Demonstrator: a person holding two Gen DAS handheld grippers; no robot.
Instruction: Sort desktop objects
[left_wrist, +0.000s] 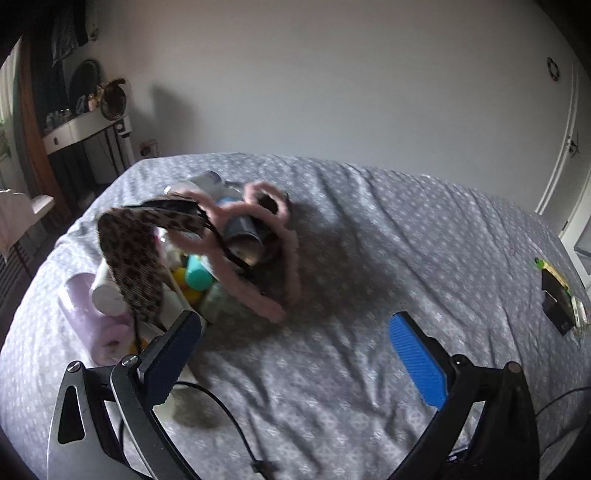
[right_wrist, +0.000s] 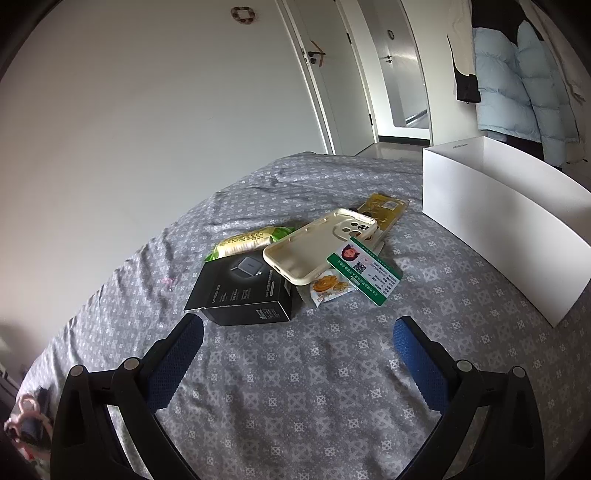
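In the left wrist view a heap of toiletries lies on the grey patterned bed: a leopard-print band (left_wrist: 133, 254), a fuzzy pink band (left_wrist: 251, 288), a dark roll (left_wrist: 243, 232), a teal bottle (left_wrist: 197, 275) and a pale lilac bottle (left_wrist: 85, 314). My left gripper (left_wrist: 295, 339) is open and empty, just in front of the heap. In the right wrist view a black box (right_wrist: 243, 291), a cream phone case (right_wrist: 317, 247), a green-edged card (right_wrist: 364, 271) and snack packets (right_wrist: 251, 240) lie together. My right gripper (right_wrist: 297, 341) is open and empty, just short of them.
A white open box (right_wrist: 506, 218) stands at the right on the bed. A black cable (left_wrist: 229, 417) runs under my left gripper. A side table (left_wrist: 85, 125) stands beyond the bed's left corner. Doors (right_wrist: 332, 81) are behind the bed.
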